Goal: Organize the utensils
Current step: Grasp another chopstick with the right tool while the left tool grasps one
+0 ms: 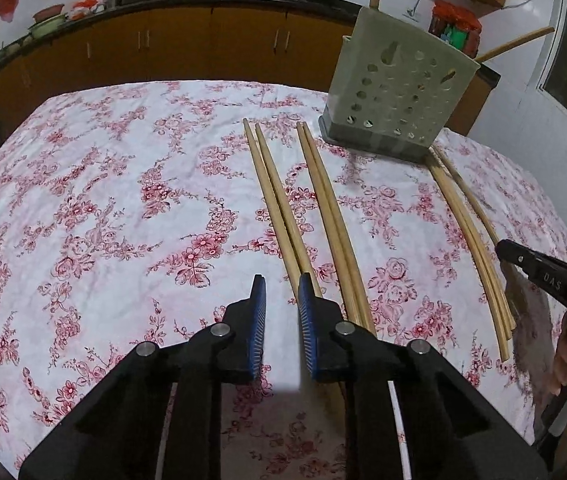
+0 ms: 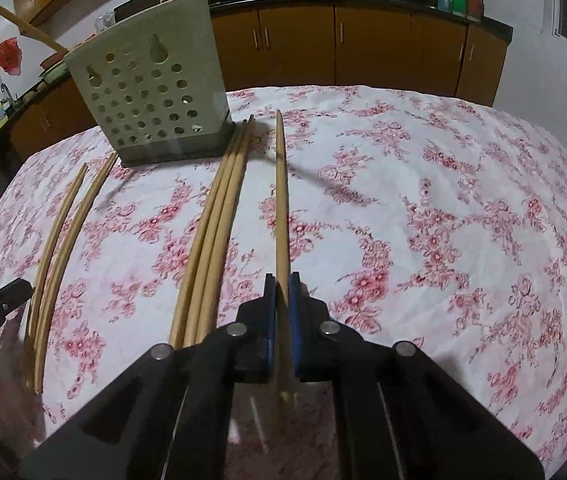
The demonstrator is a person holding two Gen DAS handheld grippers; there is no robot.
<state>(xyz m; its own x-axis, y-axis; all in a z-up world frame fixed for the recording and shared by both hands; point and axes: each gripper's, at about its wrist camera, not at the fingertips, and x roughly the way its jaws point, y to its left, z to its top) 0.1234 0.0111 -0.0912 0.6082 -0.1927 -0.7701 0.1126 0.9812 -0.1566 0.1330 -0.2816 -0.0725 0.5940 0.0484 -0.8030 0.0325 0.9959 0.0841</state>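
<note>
While your right gripper clenches one chopstick between its jaws (holder ahead-left), your left gripper gapes empty; tilting could slip the stick loose.

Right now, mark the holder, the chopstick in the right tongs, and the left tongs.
holder (image 2: 151,92): right wrist view, middle of its perforated front wall.
chopstick (image 2: 281,200): right wrist view, mid-shaft ahead of the pads.
left tongs (image 1: 282,284): left wrist view, midway between the blue fingertips.
</note>
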